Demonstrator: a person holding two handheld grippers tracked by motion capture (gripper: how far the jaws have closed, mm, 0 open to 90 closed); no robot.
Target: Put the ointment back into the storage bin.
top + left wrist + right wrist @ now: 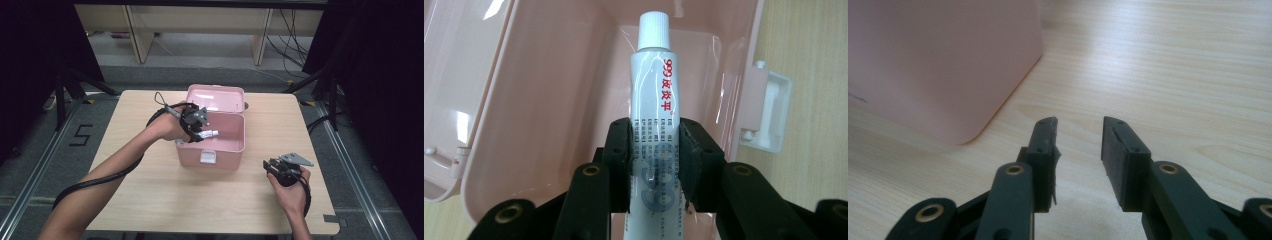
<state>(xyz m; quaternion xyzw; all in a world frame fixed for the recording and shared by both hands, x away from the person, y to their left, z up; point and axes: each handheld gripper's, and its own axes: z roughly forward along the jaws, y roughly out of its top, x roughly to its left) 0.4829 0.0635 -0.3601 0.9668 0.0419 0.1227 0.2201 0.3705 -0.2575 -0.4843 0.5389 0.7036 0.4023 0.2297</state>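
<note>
Item 1, right gripper [272,164]: sitting nearest the person's edge of the surface [165,200], held low in the right hand [290,187], well apart from the box. In the right gripper view its jaws are standing released, a gap of bare wood showing between the pads, nothing in them; a pink corner of the box is lying ahead and to the left in that view.

Item 2, left gripper [199,131]: reaching in from the left, carried by the left hand [167,127], over the open box. Its jaws are grasping the tube; in the left gripper view both pads are pressing on the lower printed part of the tube's body.

Item 3, tube [655,100]: white, with a ribbed white cap and red lettering down its side. It is hanging inside the box's opening, cap pointing away from the gripper toward the box's inner wall. Whether it is touching the box floor cannot be told.

Item 4, pink box [235,150]: standing mid-surface, a white latch [208,157] on its near wall.

Item 5, lid [216,97]: hinged at the far side, standing open behind the box.
</note>
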